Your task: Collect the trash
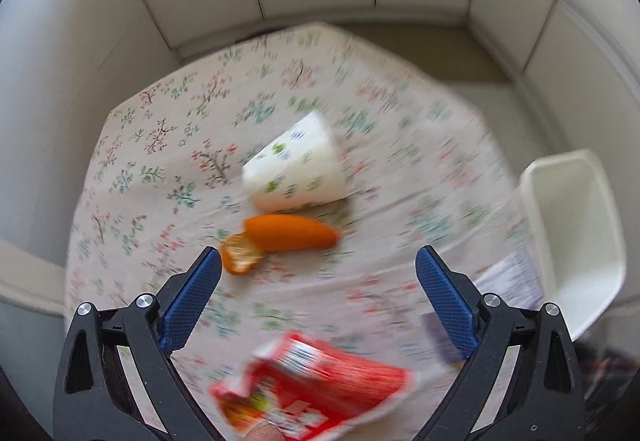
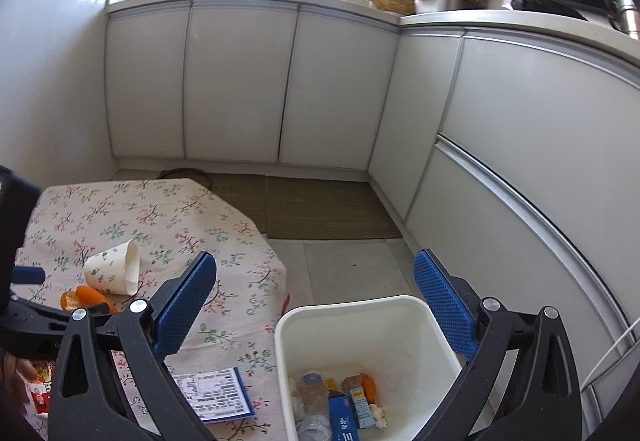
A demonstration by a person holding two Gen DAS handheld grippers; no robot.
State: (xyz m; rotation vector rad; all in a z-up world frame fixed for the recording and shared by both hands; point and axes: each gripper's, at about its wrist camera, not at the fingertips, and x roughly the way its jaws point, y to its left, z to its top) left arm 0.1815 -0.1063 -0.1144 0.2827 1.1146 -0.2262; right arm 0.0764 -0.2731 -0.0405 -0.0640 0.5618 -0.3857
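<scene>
The left gripper (image 1: 318, 261) hangs over the floral tablecloth (image 1: 168, 129) with its jaws wide and empty; the red wrapper (image 1: 316, 385) lies just below them at the near edge. Farther off lie a tipped paper cup (image 1: 296, 169), an orange piece (image 1: 290, 233) and a bit of peel (image 1: 240, 257). The right gripper (image 2: 316, 273), also wide and empty, hangs above the white bin (image 2: 400, 325), right of the table, already holding several scraps. A printed leaflet (image 2: 212, 393) lies near the bin. This looks like the reach for 1 more item; next, the left jaws must descend and close on the wrapper.
</scene>
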